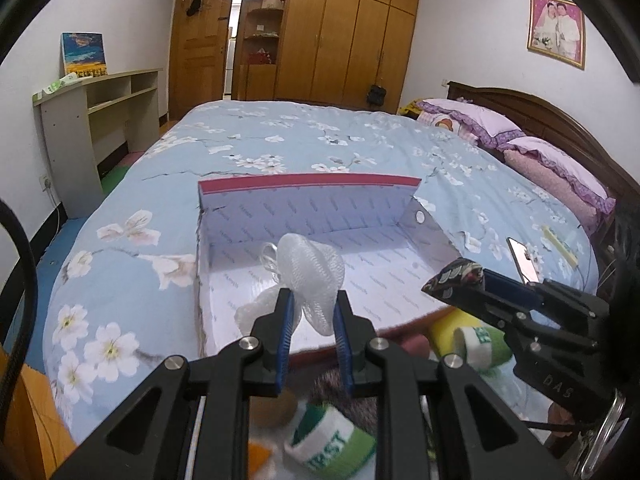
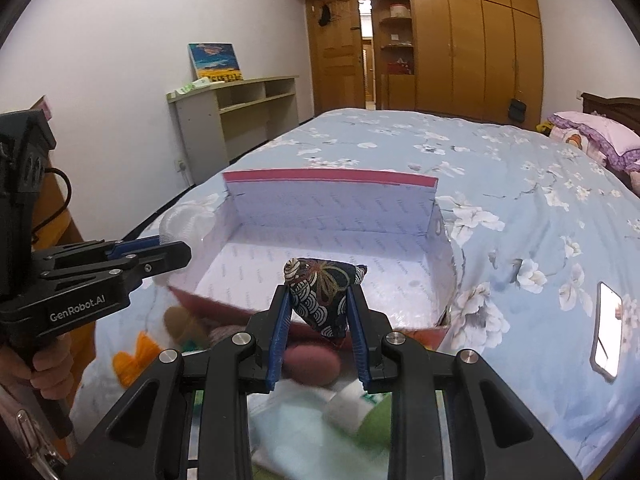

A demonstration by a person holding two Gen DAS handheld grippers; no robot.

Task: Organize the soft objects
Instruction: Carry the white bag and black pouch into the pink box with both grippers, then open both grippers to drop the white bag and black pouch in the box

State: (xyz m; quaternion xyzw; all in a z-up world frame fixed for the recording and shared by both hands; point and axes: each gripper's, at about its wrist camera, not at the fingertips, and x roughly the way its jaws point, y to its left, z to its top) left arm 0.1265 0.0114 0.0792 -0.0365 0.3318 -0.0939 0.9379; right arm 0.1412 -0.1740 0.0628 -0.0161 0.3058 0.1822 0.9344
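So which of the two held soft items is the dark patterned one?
The pyramid-shaped fabric beanbag in the right gripper; the left gripper holds a white mesh bath pouf instead.

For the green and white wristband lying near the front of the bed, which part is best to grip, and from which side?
Probably grip the green and white wristband across its soft ring wall, pinching it flat, coming from above with free tongs. It lies on its side among other soft items, so the upper wall is the most exposed part. Both tongs are full now.

White walls, wooden wardrobe (image 1: 344, 36), floral-quilted bed (image 1: 304, 136), pale desk (image 1: 96, 112)
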